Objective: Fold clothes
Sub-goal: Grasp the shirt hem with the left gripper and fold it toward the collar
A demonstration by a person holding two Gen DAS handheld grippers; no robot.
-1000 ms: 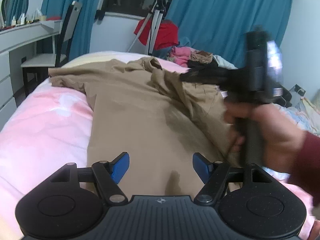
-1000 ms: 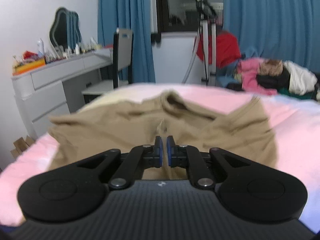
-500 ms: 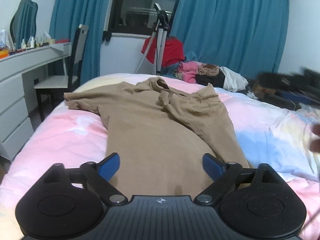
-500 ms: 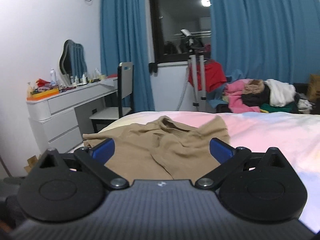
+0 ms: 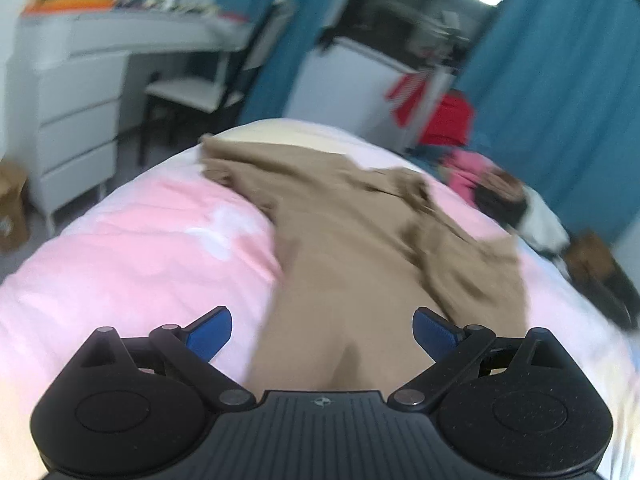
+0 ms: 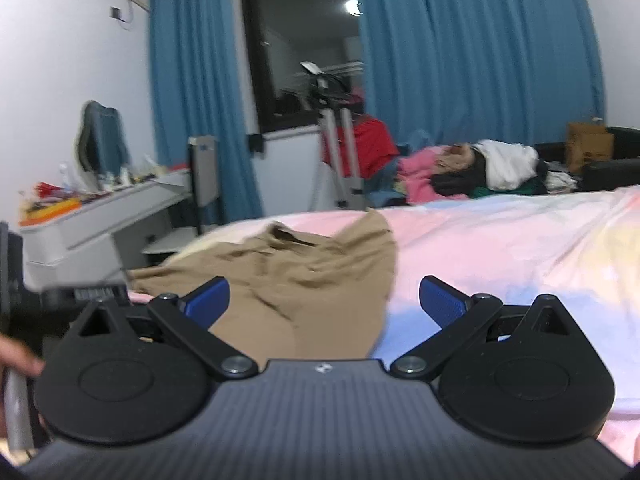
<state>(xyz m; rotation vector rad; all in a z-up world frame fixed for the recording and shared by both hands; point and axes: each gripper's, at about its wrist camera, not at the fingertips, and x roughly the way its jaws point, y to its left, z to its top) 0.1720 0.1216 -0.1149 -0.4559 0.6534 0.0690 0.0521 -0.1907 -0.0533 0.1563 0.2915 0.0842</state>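
Observation:
A tan shirt (image 5: 360,264) lies spread on the pink bed (image 5: 132,264), its right sleeve folded over the body and its left sleeve stretched out to the far left. It also shows in the right wrist view (image 6: 304,280). My left gripper (image 5: 322,334) is open and empty above the shirt's near hem. My right gripper (image 6: 324,304) is open and empty, held above the bed near the shirt's right edge. The left wrist view is blurred.
A white dresser (image 5: 76,112) and a chair (image 5: 208,92) stand left of the bed. A pile of clothes (image 6: 472,172) and a tripod (image 6: 336,152) sit beyond the bed's far side. Blue curtains (image 6: 472,48) hang behind. A cardboard box (image 6: 588,148) is at far right.
My right gripper opened, let go of the shirt's sleeve and pulled back to the right. My left gripper opened wider and swung left over the near hem.

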